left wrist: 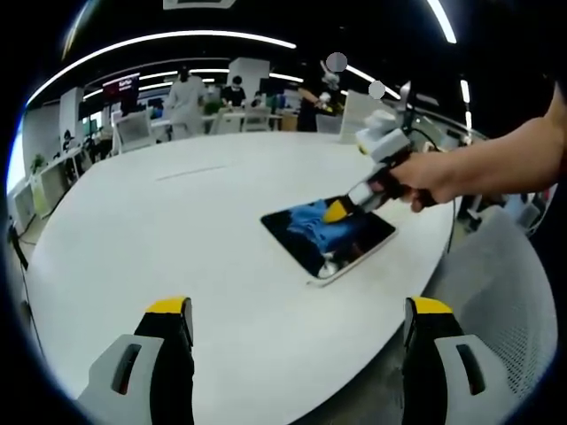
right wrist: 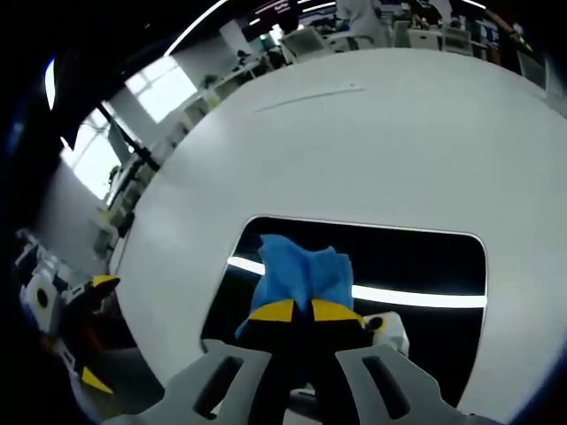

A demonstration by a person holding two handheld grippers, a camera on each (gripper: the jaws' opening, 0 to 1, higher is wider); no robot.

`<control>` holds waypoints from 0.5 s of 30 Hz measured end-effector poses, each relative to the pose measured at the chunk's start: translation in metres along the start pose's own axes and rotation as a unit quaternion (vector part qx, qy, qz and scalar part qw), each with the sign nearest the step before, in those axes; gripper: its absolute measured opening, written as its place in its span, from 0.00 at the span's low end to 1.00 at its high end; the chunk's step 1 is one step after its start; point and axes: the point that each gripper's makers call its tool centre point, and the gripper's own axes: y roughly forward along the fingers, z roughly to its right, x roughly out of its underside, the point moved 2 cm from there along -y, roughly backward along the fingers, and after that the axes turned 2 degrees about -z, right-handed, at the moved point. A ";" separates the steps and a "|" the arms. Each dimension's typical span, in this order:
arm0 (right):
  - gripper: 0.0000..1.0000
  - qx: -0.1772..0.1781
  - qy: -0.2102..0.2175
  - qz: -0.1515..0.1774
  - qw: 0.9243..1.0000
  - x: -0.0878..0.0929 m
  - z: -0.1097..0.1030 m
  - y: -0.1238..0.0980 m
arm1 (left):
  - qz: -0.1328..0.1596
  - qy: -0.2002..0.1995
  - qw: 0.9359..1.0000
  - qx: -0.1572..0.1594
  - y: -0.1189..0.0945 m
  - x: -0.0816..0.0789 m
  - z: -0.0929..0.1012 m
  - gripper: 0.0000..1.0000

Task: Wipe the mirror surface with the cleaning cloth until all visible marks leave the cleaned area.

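one mirror (right wrist: 416, 266), one blue cloth (right wrist: 299, 274) — two claws, one table (left wrist: 177, 239)

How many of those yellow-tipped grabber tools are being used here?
2. The right gripper is over the mirror, clamping the blue cloth. The left gripper hangs open above the white table, nearer the edge.

My right gripper (right wrist: 299, 312), jaws closed on the blue cleaning cloth (right wrist: 299, 270), presses it onto the rectangular mirror (right wrist: 416, 257), which lies flat on the white round table (right wrist: 372, 142). My left gripper (right wrist: 89, 332) is at the table's left edge.
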 end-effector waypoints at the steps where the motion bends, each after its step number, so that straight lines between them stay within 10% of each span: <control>1: 0.00 0.001 0.000 0.000 1.000 0.000 0.003 -0.001 | 0.000 0.000 1.000 0.000 0.000 0.000 0.000 0.99; 15: 0.00 0.010 -0.001 0.000 1.000 0.001 0.027 -0.012 | -0.004 0.001 1.000 -0.002 0.000 0.001 0.000 0.99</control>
